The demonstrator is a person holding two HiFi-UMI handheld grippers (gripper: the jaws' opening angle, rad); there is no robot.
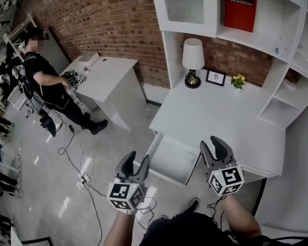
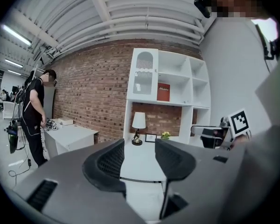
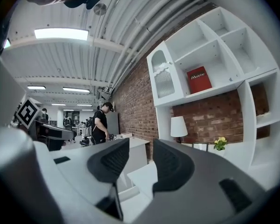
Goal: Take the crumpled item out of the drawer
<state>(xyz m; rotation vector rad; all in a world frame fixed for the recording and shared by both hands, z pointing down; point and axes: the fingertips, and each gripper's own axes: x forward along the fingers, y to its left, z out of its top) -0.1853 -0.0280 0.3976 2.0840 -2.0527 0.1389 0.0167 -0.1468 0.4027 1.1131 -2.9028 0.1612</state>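
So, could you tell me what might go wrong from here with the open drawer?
The open drawer looks bare from the head view; any crumpled item may sit hidden under the desktop, so a reach would be blind.
The open left hand-held gripper and right hand-held gripper could knock its rim.
The power strip on the floor nearby might trip you.

Just beyond the left gripper and the right gripper: white desk, its drawer pulled open between the two. Carries, far ahead of both by the brick wall, a white-shaded lamp, a small framed picture and a pot of yellow flowers, side by side. Higher, beyond the right gripper, white shelves with a red book upright; left of the left gripper, grey floor strewn with cables.
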